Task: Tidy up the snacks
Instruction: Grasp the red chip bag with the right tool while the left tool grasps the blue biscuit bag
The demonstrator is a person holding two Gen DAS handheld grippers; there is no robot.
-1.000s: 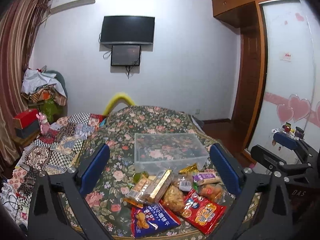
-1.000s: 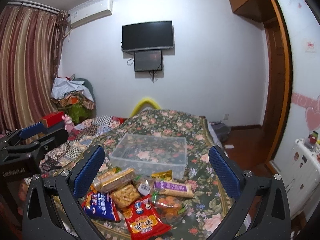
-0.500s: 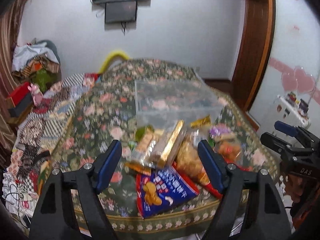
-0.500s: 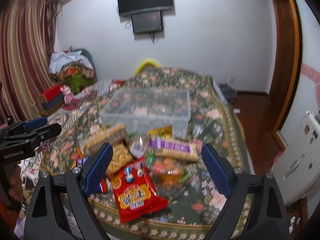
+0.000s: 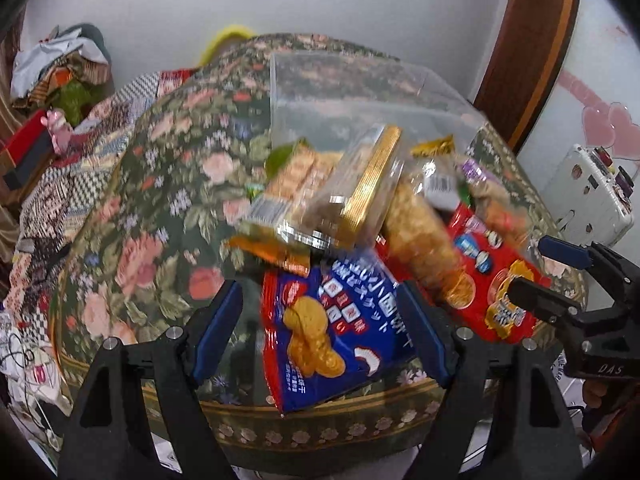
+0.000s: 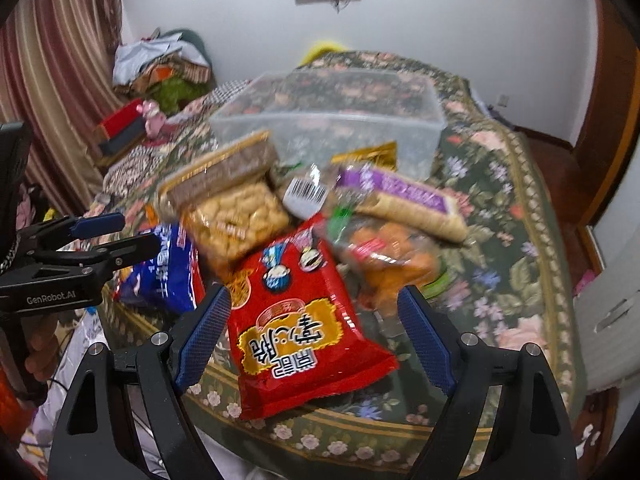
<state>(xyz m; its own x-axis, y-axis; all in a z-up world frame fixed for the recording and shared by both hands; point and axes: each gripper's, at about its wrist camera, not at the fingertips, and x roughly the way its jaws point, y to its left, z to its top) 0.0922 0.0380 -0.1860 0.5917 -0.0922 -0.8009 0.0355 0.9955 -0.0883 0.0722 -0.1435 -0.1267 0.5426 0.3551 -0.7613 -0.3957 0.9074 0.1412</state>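
A pile of snack packets lies at the table's front edge, before an empty clear plastic box [image 5: 360, 104] that also shows in the right wrist view [image 6: 332, 116]. My left gripper [image 5: 320, 328] is open, its blue pads on either side of a blue biscuit bag [image 5: 332, 332]. My right gripper [image 6: 316, 336] is open, its pads on either side of a red snack bag [image 6: 296, 328]. Behind lie a gold-edged cracker pack [image 5: 352, 196], a bag of fried snacks [image 6: 236, 216] and a purple wafer pack [image 6: 404, 200]. Neither gripper holds anything.
The round table wears a dark floral cloth [image 5: 168, 184]. A patchwork-covered surface [image 5: 60, 184] with clothes stands at the left. A white case [image 5: 592, 192] and a wooden door frame [image 5: 532, 40] are at the right. Each gripper shows in the other's view [image 6: 80, 256].
Both grippers have come down and forward onto the snack pile and their jaws have narrowed. The left now brackets the blue bag, the right the red bag.
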